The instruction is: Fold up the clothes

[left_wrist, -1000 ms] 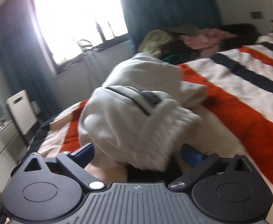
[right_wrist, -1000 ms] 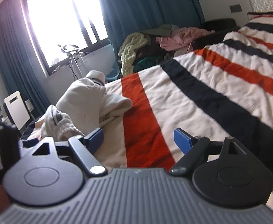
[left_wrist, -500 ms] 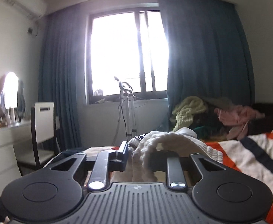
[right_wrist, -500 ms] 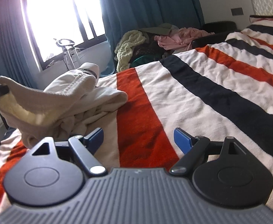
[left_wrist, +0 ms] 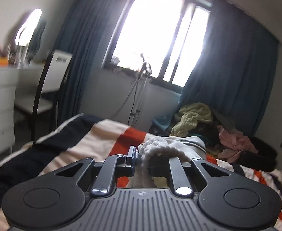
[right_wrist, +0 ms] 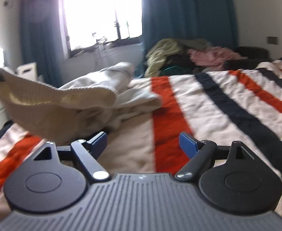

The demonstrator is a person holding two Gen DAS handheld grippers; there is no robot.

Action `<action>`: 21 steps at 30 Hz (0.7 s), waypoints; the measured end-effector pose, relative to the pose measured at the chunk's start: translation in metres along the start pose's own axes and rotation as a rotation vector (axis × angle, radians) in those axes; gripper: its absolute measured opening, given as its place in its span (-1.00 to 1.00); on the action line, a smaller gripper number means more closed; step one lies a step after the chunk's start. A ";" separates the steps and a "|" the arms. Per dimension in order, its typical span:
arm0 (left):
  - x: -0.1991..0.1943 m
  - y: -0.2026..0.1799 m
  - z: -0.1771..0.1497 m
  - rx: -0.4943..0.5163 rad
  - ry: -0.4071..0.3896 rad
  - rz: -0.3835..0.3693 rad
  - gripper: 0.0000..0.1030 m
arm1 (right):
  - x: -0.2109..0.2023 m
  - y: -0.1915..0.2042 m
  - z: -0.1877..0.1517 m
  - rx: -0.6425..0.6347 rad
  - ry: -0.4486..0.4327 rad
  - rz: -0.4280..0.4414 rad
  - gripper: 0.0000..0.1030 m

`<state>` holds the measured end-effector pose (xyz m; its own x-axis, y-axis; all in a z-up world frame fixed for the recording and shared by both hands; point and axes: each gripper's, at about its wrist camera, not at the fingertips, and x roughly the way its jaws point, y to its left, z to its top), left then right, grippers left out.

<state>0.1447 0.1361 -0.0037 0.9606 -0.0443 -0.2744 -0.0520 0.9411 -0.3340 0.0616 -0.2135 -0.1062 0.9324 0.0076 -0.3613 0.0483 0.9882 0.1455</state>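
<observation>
L tool [left_wrist: 141, 158]: clenched on ribbed hem of cream sweater [right_wrist: 67, 96], hem held up off bed.
R tool [right_wrist: 143, 142]: released, nothing betw. fingers, low over striped blanket [right_wrist: 218, 104].
Sweater: bunched heap at approx. 10 o'clock in R view, rest lying on blanket.
Progress: judged unfinished; no flat folded shape seen. Left: spread, fold.
Pile [right_wrist: 179, 53]: more clothes at 12 o'clock, loose.

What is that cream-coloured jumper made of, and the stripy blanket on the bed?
The cream-coloured jumper looks like soft knitted fabric, maybe cotton or wool: its lifted edge shows ribbed rows and it droops loosely. The stripy blanket seems a fuzzy matte fleece or woven cloth; blur hides its weave.
</observation>
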 end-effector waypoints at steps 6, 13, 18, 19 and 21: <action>0.017 0.050 0.003 -0.180 0.059 0.058 -0.71 | 0.042 0.027 0.013 -0.062 0.098 0.042 0.60; 0.036 0.098 0.003 -0.352 0.111 0.118 -0.71 | 0.123 0.057 0.032 -0.087 0.126 0.093 0.38; 0.045 0.111 -0.005 -0.386 0.111 0.146 -0.71 | 0.150 0.069 0.042 -0.080 0.100 0.166 0.13; 0.047 0.113 -0.007 -0.393 0.110 0.151 -0.72 | 0.150 0.071 0.045 -0.066 0.083 0.186 0.11; 0.053 0.118 -0.009 -0.409 0.117 0.157 -0.72 | 0.151 0.079 0.050 -0.075 0.037 0.190 0.01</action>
<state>0.1867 0.2413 -0.0657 0.8963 0.0291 -0.4424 -0.3210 0.7309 -0.6023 0.2239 -0.1419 -0.1027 0.9082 0.1992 -0.3681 -0.1550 0.9770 0.1462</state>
